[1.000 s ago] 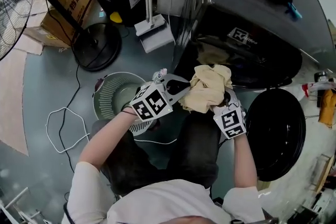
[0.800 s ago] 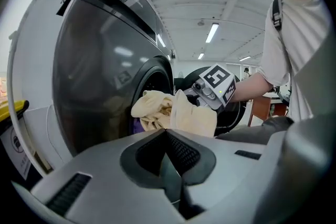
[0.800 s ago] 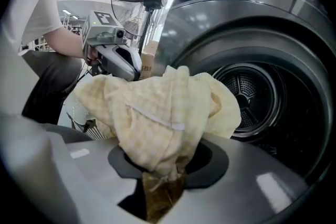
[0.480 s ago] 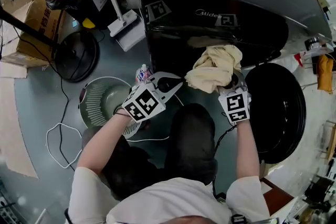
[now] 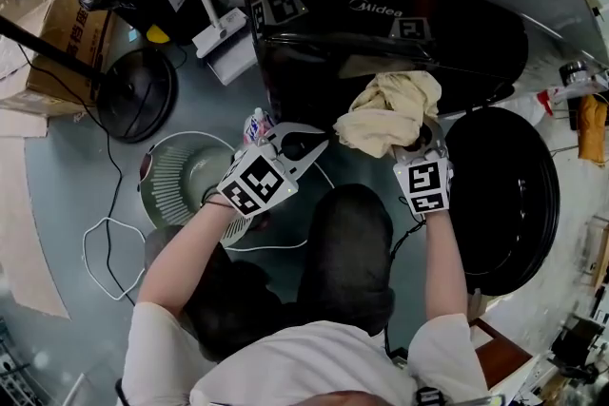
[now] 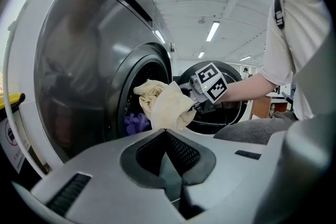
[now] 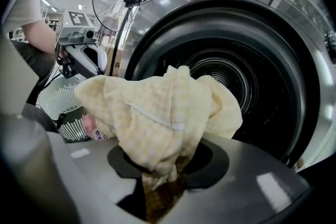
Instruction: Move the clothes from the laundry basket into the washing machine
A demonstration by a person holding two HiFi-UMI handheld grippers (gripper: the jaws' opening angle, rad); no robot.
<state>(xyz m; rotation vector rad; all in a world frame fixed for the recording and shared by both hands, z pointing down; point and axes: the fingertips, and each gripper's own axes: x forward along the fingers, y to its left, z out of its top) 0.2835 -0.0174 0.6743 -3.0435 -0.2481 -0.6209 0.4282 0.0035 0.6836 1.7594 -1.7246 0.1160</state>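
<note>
A crumpled pale yellow cloth (image 5: pixel 390 114) hangs bunched in the pinch of the right gripper (image 5: pixel 419 147), held up just in front of the round mouth of the washing machine (image 5: pixel 381 14). The machine is dark-fronted, its door (image 5: pixel 504 195) swung wide open to the right, and something purple (image 6: pixel 137 123) already lies inside the drum. The laundry basket (image 5: pixel 186 176), round, white and slatted, stands on the floor by the machine's left front corner.

The head view is looking steeply down from above the person onto the washing machine (image 5: pixel 381 43); the left gripper view is facing across its drum opening (image 6: pixel 128 110) from close by; the right gripper view is facing straight into it, closer; all three are sharing the yellow cloth (image 5: pixel 390 114).
</note>
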